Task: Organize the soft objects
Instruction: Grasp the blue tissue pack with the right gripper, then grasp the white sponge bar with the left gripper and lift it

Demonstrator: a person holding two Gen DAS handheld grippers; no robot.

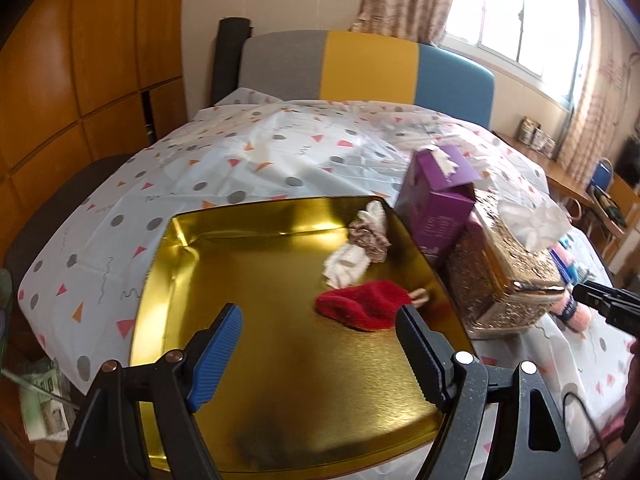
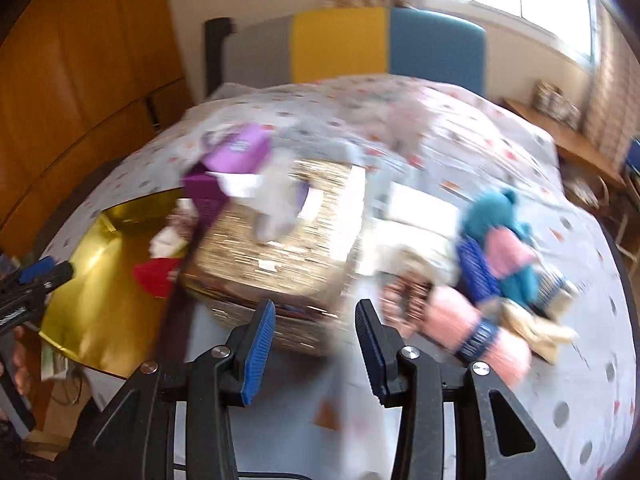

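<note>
A gold tray [image 1: 256, 280] lies on the bed. In it are a red knitted hat [image 1: 362, 304], a white sock [image 1: 346, 266] and a brown-and-white scrunchie [image 1: 370, 236]. My left gripper [image 1: 320, 344] is open and empty, hovering over the tray just short of the hat. In the blurred right wrist view, my right gripper [image 2: 316, 340] is open and empty in front of a glittery gold box [image 2: 280, 248]. A pile of soft things lies to its right: a pink sock with a blue band [image 2: 472, 332] and a teal knitted toy [image 2: 504, 240]. The tray [image 2: 92, 280] also shows at left.
A purple tissue box [image 1: 436, 196] and the glittery gold box [image 1: 508, 276] stand right of the tray. The bed has a white patterned sheet [image 1: 240, 160] and a grey, yellow and blue headboard [image 1: 368, 64]. A wooden wardrobe [image 1: 80, 60] is at left, a desk [image 1: 568, 176] at right.
</note>
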